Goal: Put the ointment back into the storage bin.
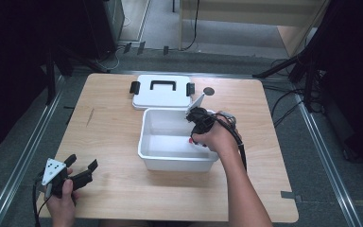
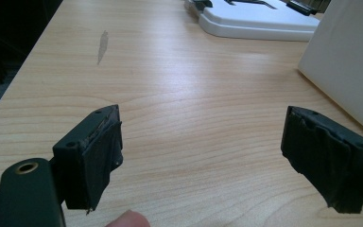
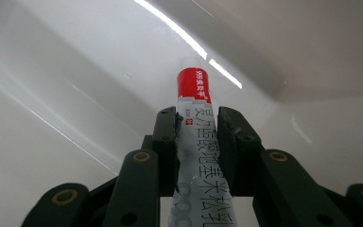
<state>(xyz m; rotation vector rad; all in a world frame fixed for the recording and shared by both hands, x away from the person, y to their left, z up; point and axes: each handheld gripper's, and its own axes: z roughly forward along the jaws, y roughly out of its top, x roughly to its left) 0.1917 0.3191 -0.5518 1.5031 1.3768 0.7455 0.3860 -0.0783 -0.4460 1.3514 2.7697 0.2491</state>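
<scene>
Right tongs (image 3: 196,137) clamp tube (image 3: 199,142) inside white bin (image 1: 147,137).

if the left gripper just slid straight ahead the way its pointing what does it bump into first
Probably nothing soon: ahead of the open left gripper lies bare light wooden tabletop. The white plastic bin sits off to the right of that line, the flat white lid with black handle further on; depth is hard to judge.
</scene>
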